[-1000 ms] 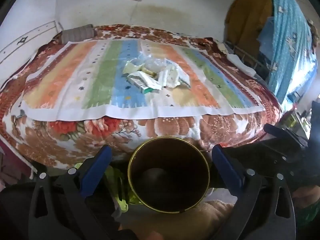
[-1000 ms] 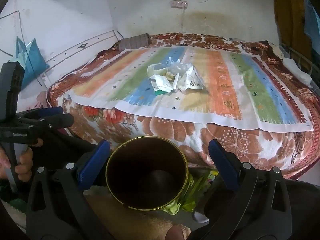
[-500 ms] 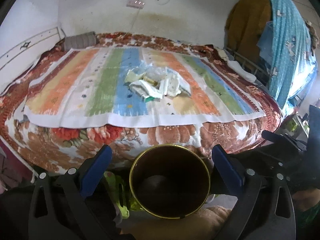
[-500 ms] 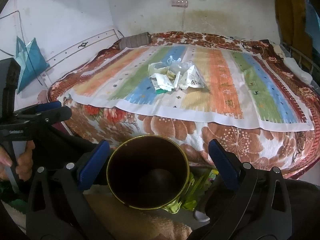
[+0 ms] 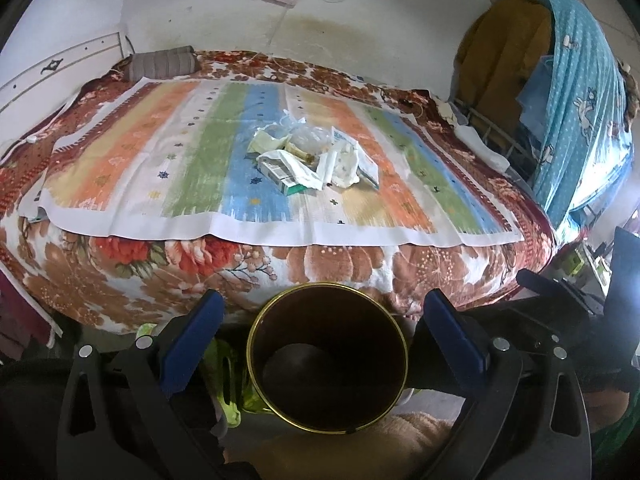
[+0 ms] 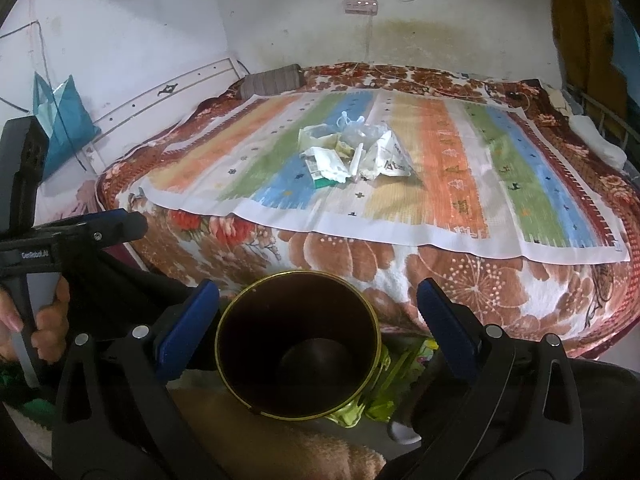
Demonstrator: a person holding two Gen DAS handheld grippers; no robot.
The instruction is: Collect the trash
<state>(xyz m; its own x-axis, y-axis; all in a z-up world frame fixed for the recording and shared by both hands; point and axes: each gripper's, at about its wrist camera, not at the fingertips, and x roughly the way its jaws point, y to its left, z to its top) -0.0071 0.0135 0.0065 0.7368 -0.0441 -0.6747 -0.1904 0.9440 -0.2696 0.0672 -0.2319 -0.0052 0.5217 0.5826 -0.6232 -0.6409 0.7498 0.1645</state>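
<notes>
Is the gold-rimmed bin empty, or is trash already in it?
Empty as far as visible: the bin shows only its dark bare bottom, and the trash pile lies on the bed.

Striped mat (image 5: 168,168) over floral blanket (image 5: 328,264); grey pillow (image 6: 272,80) near headboard.

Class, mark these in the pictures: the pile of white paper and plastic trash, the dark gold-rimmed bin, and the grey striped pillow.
pile of white paper and plastic trash (image 5: 314,160), left wrist view, pile centre
dark gold-rimmed bin (image 6: 298,354), right wrist view, inside wall
grey striped pillow (image 5: 164,65), left wrist view, middle
</notes>
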